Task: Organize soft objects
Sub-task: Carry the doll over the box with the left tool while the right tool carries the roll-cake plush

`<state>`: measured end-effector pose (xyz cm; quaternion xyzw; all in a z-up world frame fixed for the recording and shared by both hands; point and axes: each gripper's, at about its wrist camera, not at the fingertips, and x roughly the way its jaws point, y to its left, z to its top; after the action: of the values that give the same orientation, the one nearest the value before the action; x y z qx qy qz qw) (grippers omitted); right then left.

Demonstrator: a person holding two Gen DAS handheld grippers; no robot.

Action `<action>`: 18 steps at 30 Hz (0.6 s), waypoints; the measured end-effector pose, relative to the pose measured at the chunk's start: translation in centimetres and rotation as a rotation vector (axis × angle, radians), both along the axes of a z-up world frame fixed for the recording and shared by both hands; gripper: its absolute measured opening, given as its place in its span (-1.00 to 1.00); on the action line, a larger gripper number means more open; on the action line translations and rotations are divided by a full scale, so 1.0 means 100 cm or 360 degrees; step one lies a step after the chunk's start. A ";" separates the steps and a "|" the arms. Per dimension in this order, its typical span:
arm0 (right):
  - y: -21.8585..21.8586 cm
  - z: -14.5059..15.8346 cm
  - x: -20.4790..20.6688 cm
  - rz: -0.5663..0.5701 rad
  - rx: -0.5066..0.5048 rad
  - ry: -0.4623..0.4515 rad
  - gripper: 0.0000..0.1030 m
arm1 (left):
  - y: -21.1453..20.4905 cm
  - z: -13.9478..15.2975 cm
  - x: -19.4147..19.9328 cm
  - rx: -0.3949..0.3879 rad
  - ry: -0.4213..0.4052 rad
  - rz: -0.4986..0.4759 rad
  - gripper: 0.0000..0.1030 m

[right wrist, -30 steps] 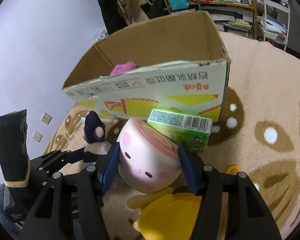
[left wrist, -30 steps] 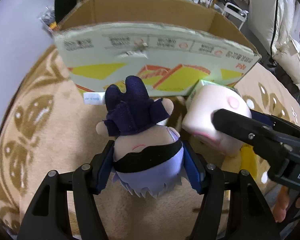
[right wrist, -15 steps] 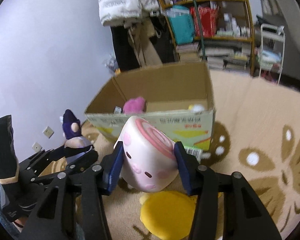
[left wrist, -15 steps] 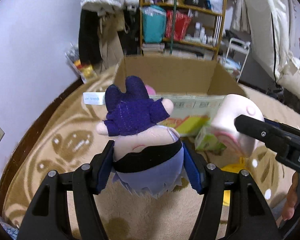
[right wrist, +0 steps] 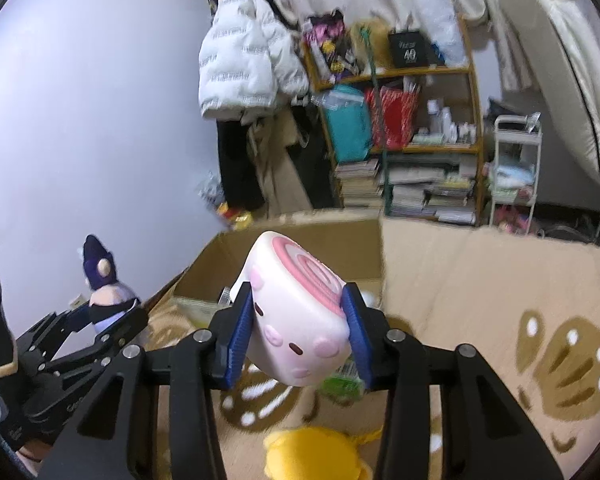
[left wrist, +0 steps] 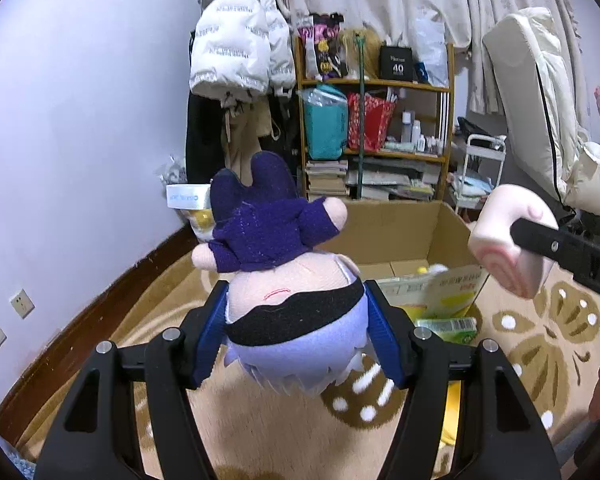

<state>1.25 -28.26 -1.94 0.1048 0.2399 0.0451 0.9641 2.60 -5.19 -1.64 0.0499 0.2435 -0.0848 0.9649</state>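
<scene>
**Two plush toys held above the box**

The purple-clad doll [left wrist: 284, 280] hangs upside down, clamped between the left tongs [left wrist: 296, 332], raised above the rug [left wrist: 148, 312]. The pink swirl-roll plush [right wrist: 300, 316] is squeezed in the right tongs [right wrist: 300, 332]. Beyond both stands the open cardboard box [left wrist: 396, 232], holding a few small items, too blurred to name. A yellow plush [right wrist: 316, 456] and a green carton [left wrist: 446, 326] lie on the rug.

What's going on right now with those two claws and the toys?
Left claw shut on purple doll. Right claw shut on pink plush. Both held above cardboard box. Path looks clear.
</scene>
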 end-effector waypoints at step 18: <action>0.002 0.017 0.040 -0.0147 -0.0310 -0.0156 -0.16 | -0.012 0.019 0.030 0.0076 -0.0265 0.0081 0.25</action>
<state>5.30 -28.05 -0.25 0.0193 0.1907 -0.0177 0.9813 5.57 -6.40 0.24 0.0735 0.1655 -0.0499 0.9822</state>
